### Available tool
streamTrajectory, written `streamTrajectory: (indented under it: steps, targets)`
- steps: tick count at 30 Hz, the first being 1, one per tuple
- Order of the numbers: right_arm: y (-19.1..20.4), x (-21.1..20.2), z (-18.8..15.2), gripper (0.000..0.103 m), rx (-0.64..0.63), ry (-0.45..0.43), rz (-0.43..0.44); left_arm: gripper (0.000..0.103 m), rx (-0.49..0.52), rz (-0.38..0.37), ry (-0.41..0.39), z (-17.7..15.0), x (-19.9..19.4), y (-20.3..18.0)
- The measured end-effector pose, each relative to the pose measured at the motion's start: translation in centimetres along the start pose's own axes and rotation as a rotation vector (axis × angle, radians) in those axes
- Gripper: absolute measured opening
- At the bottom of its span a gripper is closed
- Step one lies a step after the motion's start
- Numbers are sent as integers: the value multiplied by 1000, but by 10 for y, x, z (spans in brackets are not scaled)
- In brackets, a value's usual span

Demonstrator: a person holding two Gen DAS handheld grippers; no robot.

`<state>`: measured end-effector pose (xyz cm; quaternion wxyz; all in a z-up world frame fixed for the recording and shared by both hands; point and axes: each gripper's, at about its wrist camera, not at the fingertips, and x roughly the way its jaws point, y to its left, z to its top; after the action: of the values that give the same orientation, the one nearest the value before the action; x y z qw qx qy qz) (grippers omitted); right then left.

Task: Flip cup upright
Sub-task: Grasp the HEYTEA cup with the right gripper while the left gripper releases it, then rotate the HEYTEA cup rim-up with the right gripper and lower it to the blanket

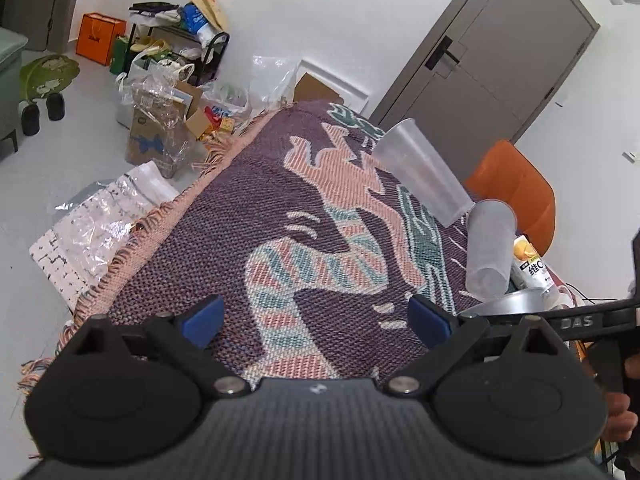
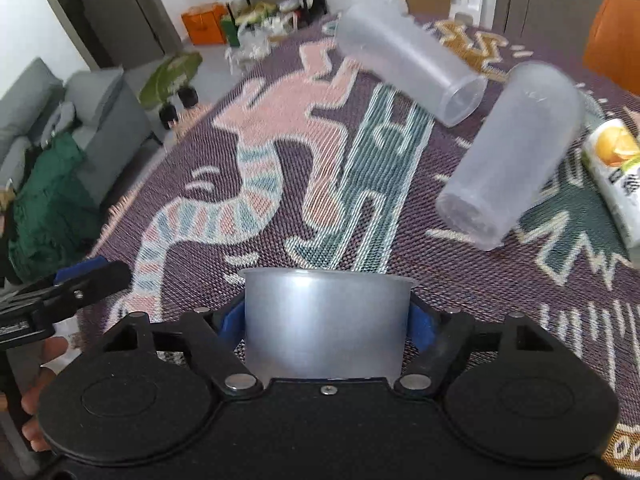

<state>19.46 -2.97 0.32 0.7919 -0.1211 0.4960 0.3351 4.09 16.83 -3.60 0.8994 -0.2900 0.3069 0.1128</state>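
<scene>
My right gripper (image 2: 327, 322) is shut on a frosted plastic cup (image 2: 326, 312), held between its blue pads with the rim pointing away from the camera. That cup's rim also shows in the left wrist view (image 1: 508, 305). Two more frosted cups lie on their sides on the patterned cloth: a far one (image 2: 408, 68) (image 1: 420, 170) and a nearer one (image 2: 508, 156) (image 1: 489, 250). My left gripper (image 1: 316, 318) is open and empty above the cloth; its blue-tipped finger also shows at the left edge of the right wrist view (image 2: 84, 272).
A woven purple, pink and teal cloth (image 1: 224, 216) covers the table. A drink bottle with an orange label (image 2: 616, 176) lies at the right. An orange chair (image 1: 516, 196) stands behind the table. Bags and boxes (image 1: 160, 92) clutter the floor to the left.
</scene>
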Motion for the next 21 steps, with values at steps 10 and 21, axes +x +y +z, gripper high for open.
streamTrajectory:
  steps: [10,21]
  targets:
    - [-19,-82,-41,72,62,-265,0,97,61,-35,-17,-7,-13,-33]
    - [-21,-132,-88,72,68,-569,-79,97,118,-52,-44,-27,-31,-59]
